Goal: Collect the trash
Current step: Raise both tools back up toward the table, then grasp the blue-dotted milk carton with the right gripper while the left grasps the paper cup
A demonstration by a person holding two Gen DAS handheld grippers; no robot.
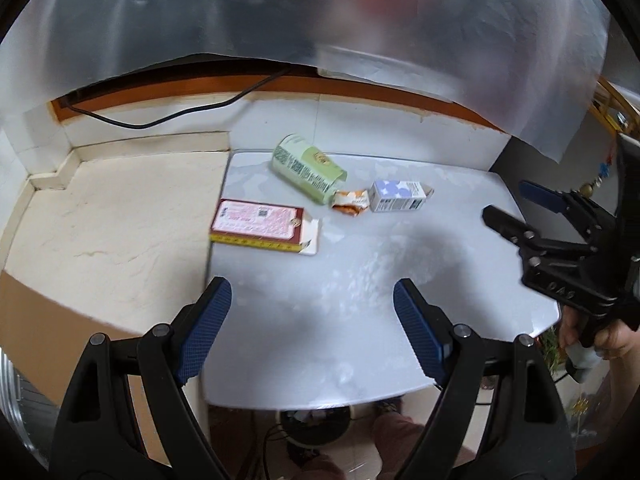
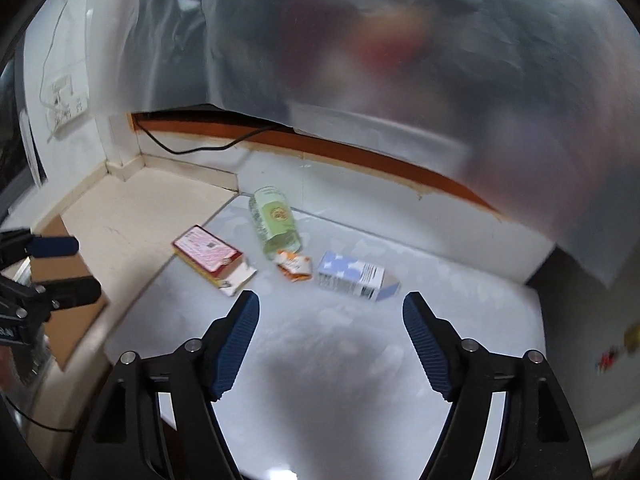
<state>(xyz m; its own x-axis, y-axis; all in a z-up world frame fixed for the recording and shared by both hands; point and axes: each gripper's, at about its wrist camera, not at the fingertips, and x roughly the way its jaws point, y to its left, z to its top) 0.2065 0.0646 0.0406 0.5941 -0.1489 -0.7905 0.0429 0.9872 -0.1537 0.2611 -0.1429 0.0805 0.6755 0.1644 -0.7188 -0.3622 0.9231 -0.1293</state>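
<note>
Both grippers hang above the glossy white table [image 1: 360,320], tilted downward. The left gripper [image 1: 312,332] has its blue-padded jaws spread with nothing between them; the right gripper [image 2: 331,344] likewise stands wide and empty. A hand [image 1: 612,340] grips the right tool's handle. Well beyond both sets of jaws lies the trash: a pale green paper cup [image 1: 306,168] on its side, a crumpled orange wrapper [image 1: 351,201] at its mouth, a small blue-and-white carton [image 1: 398,196], and a flat pink-and-red box [image 1: 262,226] at the table's edge. A translucent plastic sheet [image 1: 280,12] hangs overhead; cream floor [image 1: 108,216] and white wall surround.
</note>
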